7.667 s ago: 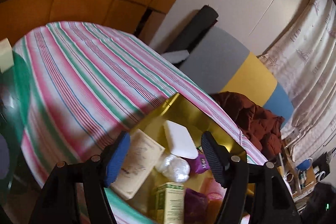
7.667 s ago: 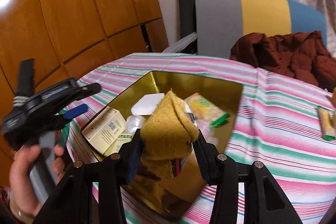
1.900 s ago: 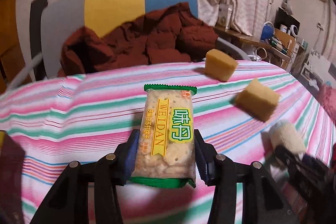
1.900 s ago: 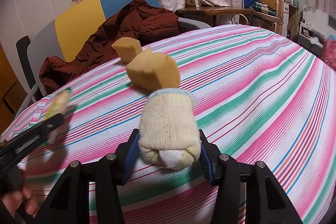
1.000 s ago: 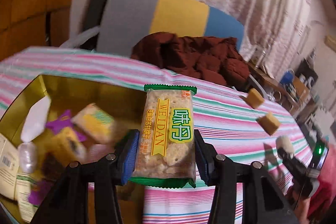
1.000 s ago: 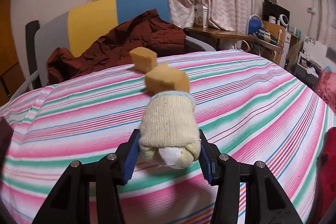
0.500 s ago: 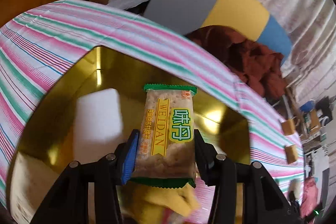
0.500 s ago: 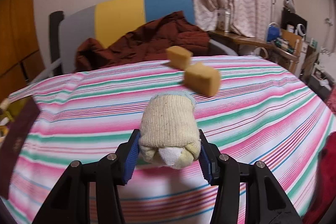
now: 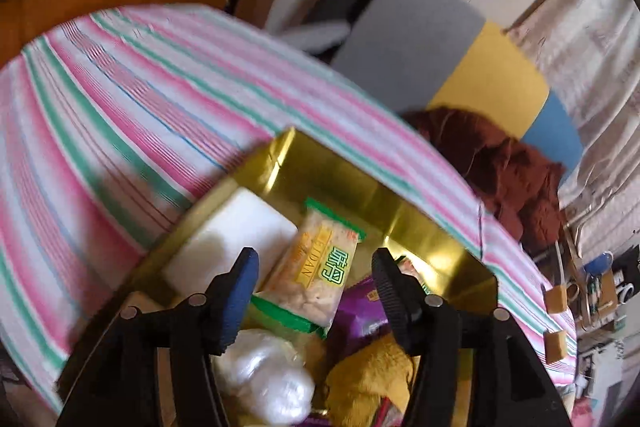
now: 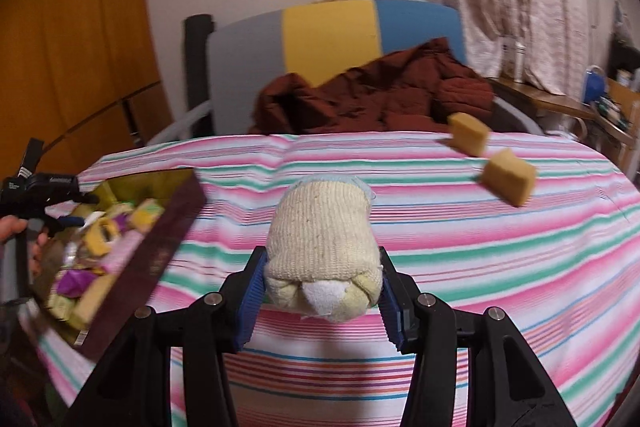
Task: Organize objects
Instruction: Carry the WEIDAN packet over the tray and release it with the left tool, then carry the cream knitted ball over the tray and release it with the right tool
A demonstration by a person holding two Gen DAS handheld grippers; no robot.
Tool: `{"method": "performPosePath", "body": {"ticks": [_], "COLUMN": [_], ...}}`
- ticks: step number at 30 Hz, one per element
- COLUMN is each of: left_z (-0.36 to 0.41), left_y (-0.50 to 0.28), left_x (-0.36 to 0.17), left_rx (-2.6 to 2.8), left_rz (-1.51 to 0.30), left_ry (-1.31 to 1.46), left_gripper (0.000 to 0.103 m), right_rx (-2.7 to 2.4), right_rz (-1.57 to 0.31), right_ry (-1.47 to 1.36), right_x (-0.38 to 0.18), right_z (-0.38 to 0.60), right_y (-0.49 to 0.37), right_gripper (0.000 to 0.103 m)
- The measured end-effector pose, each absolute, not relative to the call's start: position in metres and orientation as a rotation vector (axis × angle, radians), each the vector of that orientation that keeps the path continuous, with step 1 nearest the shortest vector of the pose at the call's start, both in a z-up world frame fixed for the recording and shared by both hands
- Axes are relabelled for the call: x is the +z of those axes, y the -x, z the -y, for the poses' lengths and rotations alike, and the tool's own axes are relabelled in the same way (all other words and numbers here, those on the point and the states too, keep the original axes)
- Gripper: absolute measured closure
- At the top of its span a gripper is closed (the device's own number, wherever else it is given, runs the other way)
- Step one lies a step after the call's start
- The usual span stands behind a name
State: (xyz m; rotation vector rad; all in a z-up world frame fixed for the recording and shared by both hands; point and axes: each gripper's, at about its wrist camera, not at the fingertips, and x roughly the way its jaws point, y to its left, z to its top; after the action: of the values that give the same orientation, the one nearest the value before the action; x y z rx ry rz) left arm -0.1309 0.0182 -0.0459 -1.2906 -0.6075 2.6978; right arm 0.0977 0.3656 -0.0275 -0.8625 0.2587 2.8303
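The left tongs (image 9: 314,293) are opening over the gold box (image 9: 420,223) to let the cracker packet (image 9: 316,271) drop among the snacks, while the right tongs (image 10: 322,297) stay clenched on the rolled sock (image 10: 322,239) above the striped surface (image 10: 460,259), likely bound there too.

- A round table (image 10: 460,243) is covered by a cloth striped in pink, green, white and blue.
- A box (image 10: 160,251), gold inside and dark maroon outside, is set near the table's left edge in the right wrist view; it is filled with small packets.
- Two tan sponge blocks (image 10: 508,177) are laid close together, well apart from the box, on the far right of the cloth (image 9: 132,99).
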Motion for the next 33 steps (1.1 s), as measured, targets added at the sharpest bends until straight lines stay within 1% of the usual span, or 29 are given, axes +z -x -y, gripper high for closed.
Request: {"method": "performPosePath", "body": {"ticks": [4, 8, 16, 18, 21, 24, 28, 33], "left_z": [-0.018, -0.016, -0.023, -0.017, -0.006, 0.01, 0.027, 0.032], "left_y": [0.085, 0.058, 0.012, 0.002, -0.004, -0.002, 0.001, 0.002], "left_x": [-0.033, -0.027, -0.028, -0.022, -0.017, -0.014, -0.013, -0.013], "left_rx": [2.779, 2.799, 2.816, 2.837, 2.869, 2.892, 2.923, 2.923], "left_rz": [0.542, 0.48, 0.277, 0.294, 0.328, 0.418, 0.51, 0.549], "left_ry": [1.137, 1.055, 0.922, 0.864, 0.834, 0.84, 0.856, 0.865], "left_gripper": [0.042, 0.042, 0.042, 0.042, 0.042, 0.042, 0.042, 0.042], "right_rx": [2.926, 3.012, 3.097, 3.094, 3.111, 3.129, 3.164, 3.203], "right_rz": [-0.277, -0.297, -0.223, -0.213, -0.245, -0.233, -0.19, -0.132], "right_ry": [0.901, 0.964, 1.088, 1.144, 1.229, 1.261, 1.272, 1.366], "right_x": [-0.019, -0.015, -0.018, -0.021, -0.024, -0.026, -0.024, -0.03], "right_z": [-0.334, -0.302, -0.243, -0.232, -0.217, -0.201, -0.178, -0.157], "right_y": [-0.086, -0.071, -0.047, -0.04, -0.035, -0.035, -0.039, -0.047], "right_gripper": [0.051, 0.051, 0.051, 0.051, 0.051, 0.052, 0.052, 0.05]}}
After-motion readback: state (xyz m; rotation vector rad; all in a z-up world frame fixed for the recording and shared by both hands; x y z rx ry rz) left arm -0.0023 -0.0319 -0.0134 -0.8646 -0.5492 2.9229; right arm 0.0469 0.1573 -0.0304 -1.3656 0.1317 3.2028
